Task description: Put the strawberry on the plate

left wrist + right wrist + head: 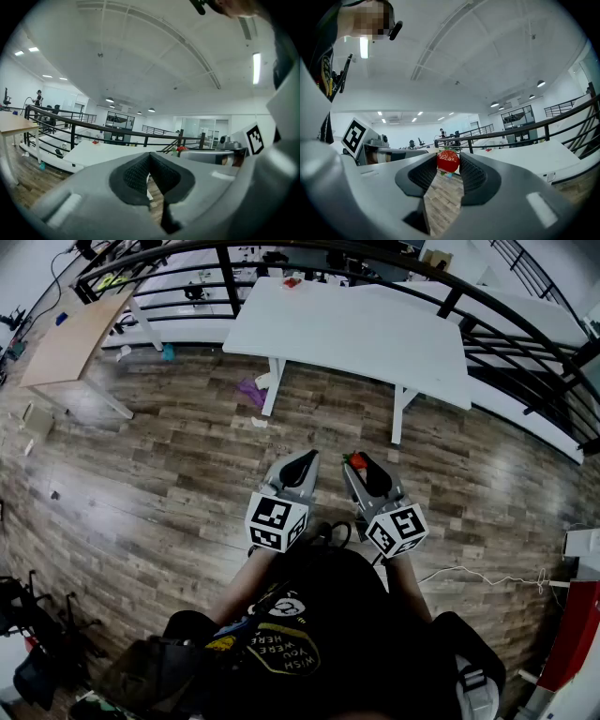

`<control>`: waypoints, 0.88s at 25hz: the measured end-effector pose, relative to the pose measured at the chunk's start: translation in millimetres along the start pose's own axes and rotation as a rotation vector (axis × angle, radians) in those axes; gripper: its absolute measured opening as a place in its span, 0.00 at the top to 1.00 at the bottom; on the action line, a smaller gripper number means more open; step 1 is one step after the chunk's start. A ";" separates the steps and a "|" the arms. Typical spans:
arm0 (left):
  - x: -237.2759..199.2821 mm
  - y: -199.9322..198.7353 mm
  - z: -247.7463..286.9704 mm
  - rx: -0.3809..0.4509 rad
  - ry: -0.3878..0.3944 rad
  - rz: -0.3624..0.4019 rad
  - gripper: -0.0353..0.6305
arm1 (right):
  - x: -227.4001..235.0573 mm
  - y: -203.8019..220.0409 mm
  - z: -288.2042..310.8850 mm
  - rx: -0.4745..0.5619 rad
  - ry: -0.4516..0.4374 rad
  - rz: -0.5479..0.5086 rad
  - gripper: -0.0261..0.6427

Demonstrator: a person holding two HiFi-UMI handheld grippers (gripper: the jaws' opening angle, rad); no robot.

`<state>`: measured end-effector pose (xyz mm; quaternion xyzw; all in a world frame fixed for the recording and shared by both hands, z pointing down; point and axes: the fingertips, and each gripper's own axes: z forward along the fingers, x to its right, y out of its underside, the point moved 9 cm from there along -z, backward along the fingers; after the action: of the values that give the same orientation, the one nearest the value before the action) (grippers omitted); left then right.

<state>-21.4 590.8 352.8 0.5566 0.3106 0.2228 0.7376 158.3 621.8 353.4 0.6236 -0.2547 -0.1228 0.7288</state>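
Note:
A red strawberry (354,461) (448,161) with green leaves sits pinched between the tips of my right gripper (357,465) (448,162), which is shut on it and held in the air above the wooden floor. My left gripper (305,461) (150,155) hangs beside it at the same height, its pads meeting at the tips with nothing between them. Both point toward a white table (356,329) ahead. A small red object (292,281) lies at that table's far end. I cannot make out a plate.
A black railing (487,296) curves behind the white table. A wooden table (70,338) stands at the far left. A white cable (487,577) trails over the floor at the right, near red and white equipment (574,634). Dark gear (37,634) lies at lower left.

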 end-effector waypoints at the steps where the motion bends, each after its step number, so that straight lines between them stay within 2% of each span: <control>1: -0.9 -0.2 -0.3 0.000 0.000 0.000 0.95 | -0.3 -0.2 0.4 -0.001 0.001 0.000 0.73; 12: -5.1 5.5 -7.7 0.009 -0.002 -0.019 0.95 | -8.1 3.3 -1.0 0.000 0.011 -0.001 0.73; 22: -27.6 9.5 -23.2 -0.001 -0.010 -0.027 0.95 | -22.5 12.7 16.0 0.006 0.011 0.019 0.73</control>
<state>-57.1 590.7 363.3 0.5529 0.3143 0.2105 0.7424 129.3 621.9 362.3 0.6241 -0.2570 -0.1116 0.7294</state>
